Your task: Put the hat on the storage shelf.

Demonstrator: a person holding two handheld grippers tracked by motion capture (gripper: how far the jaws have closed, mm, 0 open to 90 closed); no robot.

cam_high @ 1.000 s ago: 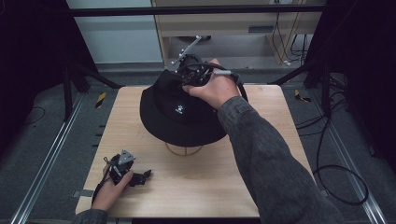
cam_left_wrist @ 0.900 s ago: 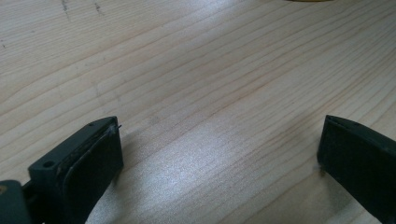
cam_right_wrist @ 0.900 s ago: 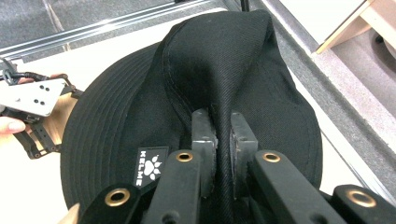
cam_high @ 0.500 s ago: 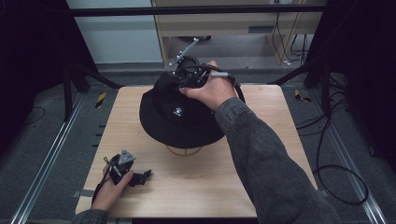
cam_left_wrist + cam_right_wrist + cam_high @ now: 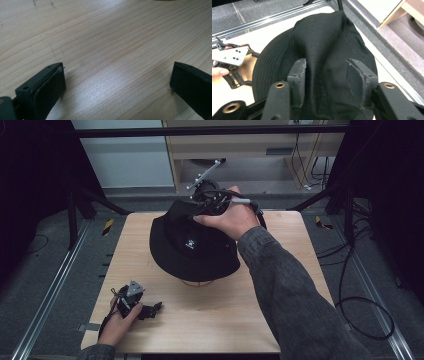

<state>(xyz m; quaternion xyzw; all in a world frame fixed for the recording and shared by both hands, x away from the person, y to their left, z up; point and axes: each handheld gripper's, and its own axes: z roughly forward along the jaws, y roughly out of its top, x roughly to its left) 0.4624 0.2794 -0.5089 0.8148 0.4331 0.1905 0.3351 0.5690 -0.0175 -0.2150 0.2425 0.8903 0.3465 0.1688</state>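
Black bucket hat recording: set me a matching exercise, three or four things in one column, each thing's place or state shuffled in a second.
Things:
1. black fabric bucket hat
2. left gripper
3. right gripper
4. pale wooden table

States:
A. jaws wide apart, low over bare wood
B. jaws pinching a fold of the crown
C. sits mid-table, small white emblem on its front
D. carries the hat, visible grain

Pairs: 1-C, 2-A, 3-B, 4-D
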